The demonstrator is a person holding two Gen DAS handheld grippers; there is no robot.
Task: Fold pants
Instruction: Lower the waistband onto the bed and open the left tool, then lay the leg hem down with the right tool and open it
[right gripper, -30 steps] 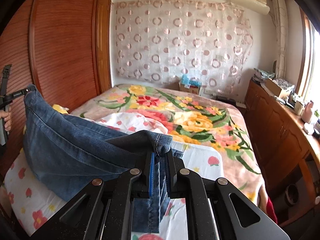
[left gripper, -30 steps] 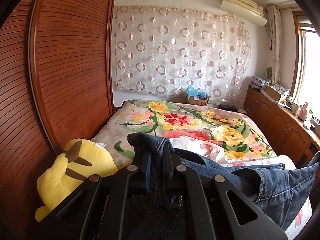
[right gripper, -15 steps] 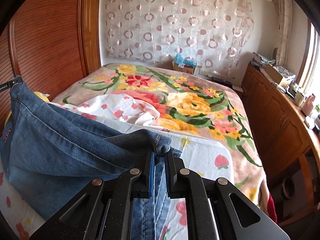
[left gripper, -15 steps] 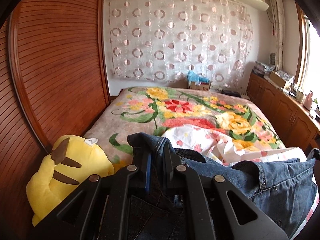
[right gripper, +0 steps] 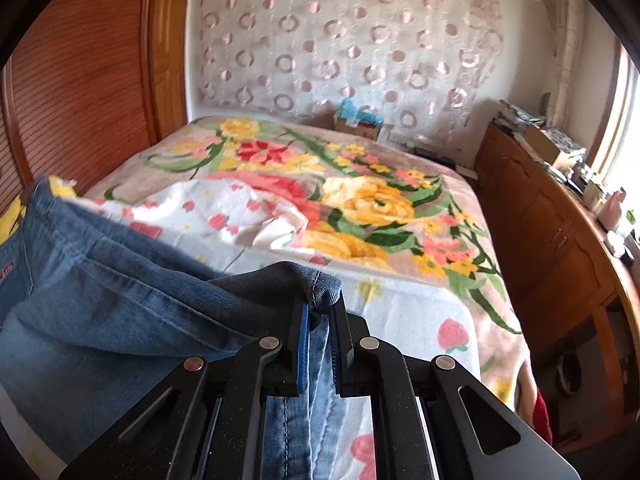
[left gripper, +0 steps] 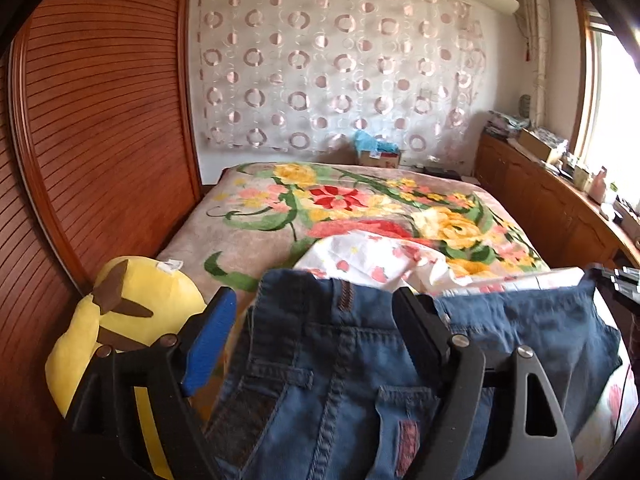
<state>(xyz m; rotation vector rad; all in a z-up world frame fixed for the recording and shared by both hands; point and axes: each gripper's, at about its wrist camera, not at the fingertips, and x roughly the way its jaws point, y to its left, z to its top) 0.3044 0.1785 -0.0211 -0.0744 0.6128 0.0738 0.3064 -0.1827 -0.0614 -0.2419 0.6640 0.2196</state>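
Both fingers (left gripper: 216,344) flank jeans (left gripper: 332,380), just released

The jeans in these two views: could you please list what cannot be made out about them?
- Legs of the jeans: left wrist view, cut off by the bottom edge.
- Red pocket label: right wrist view, too small, clipped at the left edge.
- Clamped hem: right wrist view, hidden between the right gripper fingers.

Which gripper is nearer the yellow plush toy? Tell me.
Left. The left gripper has just been opening, its fingers spread beside the yellow plush toy. The right gripper is shut on the jeans across the bed, well away from the toy.
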